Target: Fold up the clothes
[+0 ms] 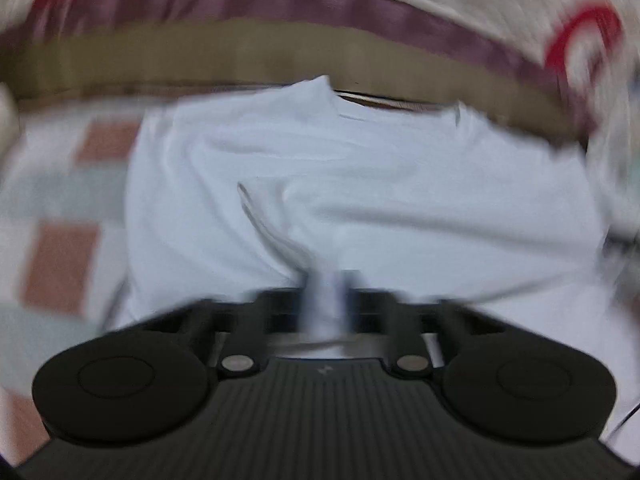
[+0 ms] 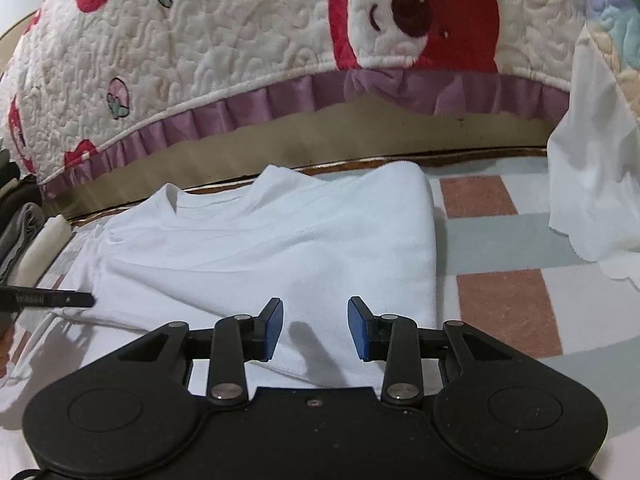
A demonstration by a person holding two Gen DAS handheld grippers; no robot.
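A white T-shirt [image 2: 256, 248] lies flat on a checked blanket, collar toward the bed, with its right side folded over into a straight edge. In the blurred left wrist view the T-shirt [image 1: 340, 184] fills the middle. My left gripper [image 1: 326, 290] is shut on a pinched ridge of its fabric, and creases run up from the jaws. My right gripper [image 2: 316, 328] hovers open over the shirt's lower hem, blue pads [image 2: 274, 326] apart with nothing between them. A dark bar [image 2: 52, 300] that looks like part of the left gripper meets the shirt's left side.
The checked blanket [image 2: 500, 304] has pink, grey and white squares. Behind the shirt rises a quilted bedspread [image 2: 200, 40] with red bears and a purple frill. A white cloth [image 2: 592, 184] hangs at the right. Folded grey and dark clothes [image 2: 20, 224] lie stacked at the left.
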